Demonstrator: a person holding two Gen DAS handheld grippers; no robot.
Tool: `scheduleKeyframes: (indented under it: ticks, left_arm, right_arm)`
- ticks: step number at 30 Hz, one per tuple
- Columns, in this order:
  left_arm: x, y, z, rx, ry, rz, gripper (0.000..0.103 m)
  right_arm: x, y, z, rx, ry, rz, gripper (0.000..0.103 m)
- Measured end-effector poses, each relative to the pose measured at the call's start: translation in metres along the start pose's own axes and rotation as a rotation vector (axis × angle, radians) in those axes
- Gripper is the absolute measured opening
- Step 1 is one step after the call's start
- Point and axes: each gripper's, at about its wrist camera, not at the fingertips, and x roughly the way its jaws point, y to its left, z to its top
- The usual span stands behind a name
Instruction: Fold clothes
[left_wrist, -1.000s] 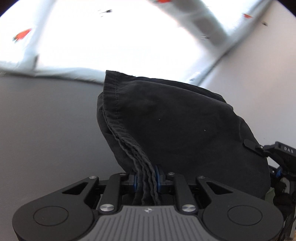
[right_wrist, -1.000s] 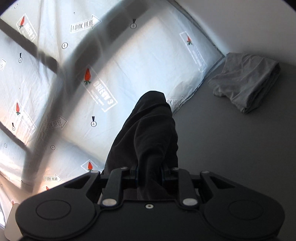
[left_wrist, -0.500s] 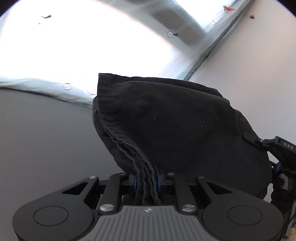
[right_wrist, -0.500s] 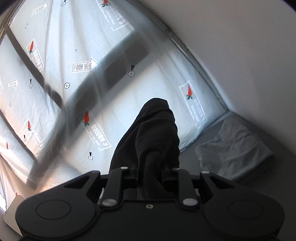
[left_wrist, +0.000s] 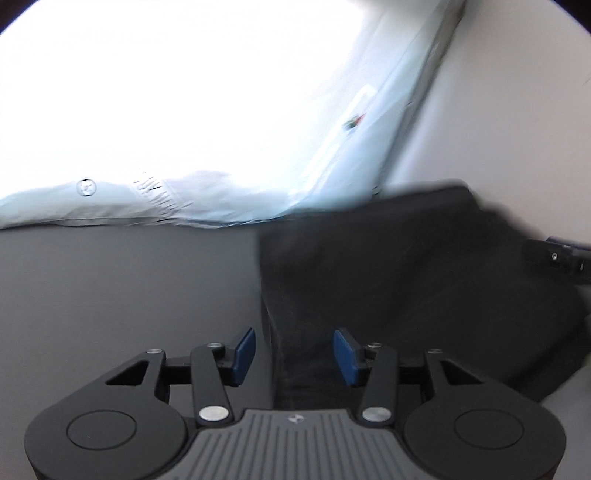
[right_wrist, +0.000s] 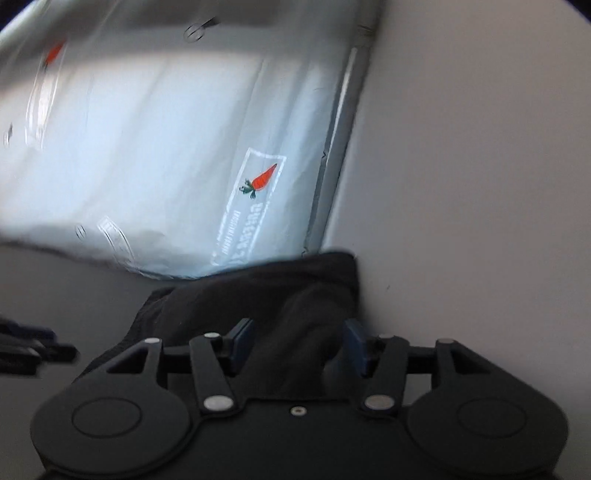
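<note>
- Black garment (left_wrist: 406, 280): we record one folded piece of dark, soft, matte cloth lying on the grey table (left_wrist: 122, 288), in the far corner where the plastic sheet meets the wall; its edges are blurred.
- Left gripper (left_wrist: 293, 350): we find its jaws have just been opening and now stand spread. The garment's near left edge runs between the blue pads (left_wrist: 245, 349), which stand clear of the cloth.
- Right gripper (right_wrist: 295, 345): jaws likewise just opening, now apart. A rounded hump of the black cloth rises between the blue pads (right_wrist: 240, 341); we cannot tell if either pad grazes it.
- Gripper bodies: black, hard linkage arms with silver pivot pins; the left carries a ribbed grey plate.
- Plastic sheet (right_wrist: 155, 158): translucent, wrinkled, printed with a red carrot mark (right_wrist: 263, 179).
- Wall (right_wrist: 480, 147): plain, smooth, pale.
</note>
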Motion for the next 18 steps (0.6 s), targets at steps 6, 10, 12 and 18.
scheduleKeyframes:
  ticks: [6,10,12,18]
  left_arm:
    - [0.015,-0.005,-0.001,0.078,-0.025,0.030,0.058]
    - [0.053,-0.035,0.019,0.195,-0.049,-0.003,0.070]
    - [0.079,-0.047,0.035,0.228,-0.037,-0.020,0.070]
    - [0.115,-0.041,0.022,0.181,0.011,-0.018,0.073]
  right_arm:
    - [0.031,0.040,-0.025,-0.181,-0.133,-0.073,0.068]
    - [0.067,0.015,-0.023,0.005,-0.169,-0.059,0.067]
    - [0.092,-0.002,-0.028,0.120,-0.157,-0.004,0.069]
    - [0.135,0.017,-0.066,0.010,-0.218,0.013,0.074]
